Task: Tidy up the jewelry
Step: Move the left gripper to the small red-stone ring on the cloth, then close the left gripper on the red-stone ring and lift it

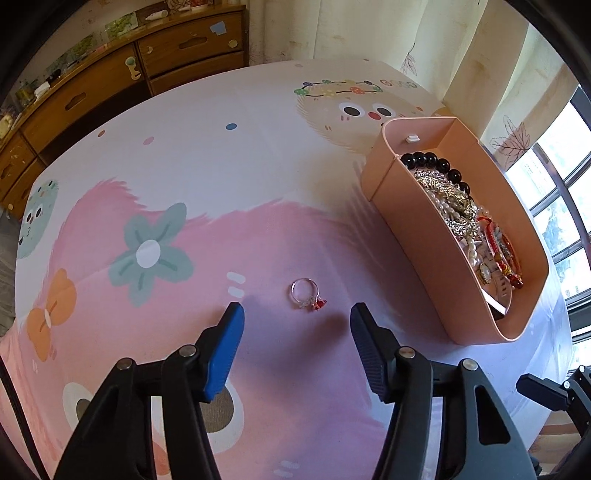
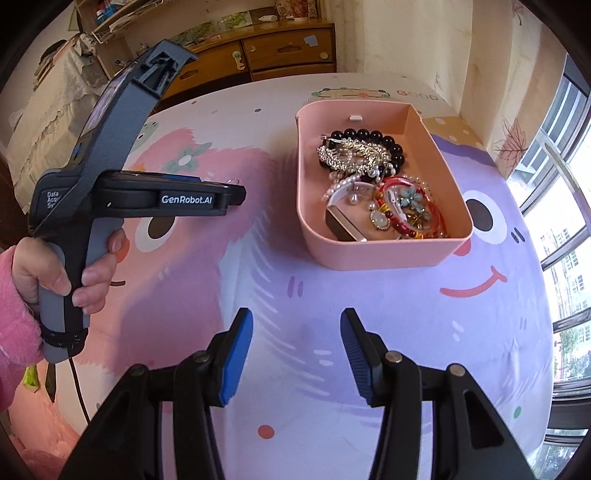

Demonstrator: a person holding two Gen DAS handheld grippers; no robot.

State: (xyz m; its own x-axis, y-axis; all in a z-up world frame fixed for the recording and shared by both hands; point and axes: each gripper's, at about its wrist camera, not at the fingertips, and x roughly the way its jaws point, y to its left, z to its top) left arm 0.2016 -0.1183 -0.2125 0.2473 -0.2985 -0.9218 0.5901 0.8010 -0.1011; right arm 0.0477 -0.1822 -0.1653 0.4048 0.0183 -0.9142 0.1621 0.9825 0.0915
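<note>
A thin silver ring with a red charm [image 1: 307, 294] lies on the cartoon-printed cloth [image 1: 221, 184], just ahead of my left gripper [image 1: 297, 314]. That gripper's blue-padded jaws stand apart on either side of the ring and do not touch it. A pink box [image 1: 424, 236] to the right holds several pieces: black beads, gold chains, pearls, red bracelets. In the right wrist view the same pink box [image 2: 384, 254] sits ahead and slightly right of my right gripper [image 2: 296, 317], which is open with nothing between its jaws. The left gripper [image 2: 236, 192] shows there side-on, held by a hand [image 2: 92, 273].
A wooden dresser [image 1: 110, 85] stands beyond the far edge of the cloth. Curtains [image 1: 369, 26] and a window [image 1: 565, 206] lie to the right. A pink fuzzy sleeve [image 2: 14, 332] is at the left edge. A cable [image 2: 75, 384] hangs from the left gripper's handle.
</note>
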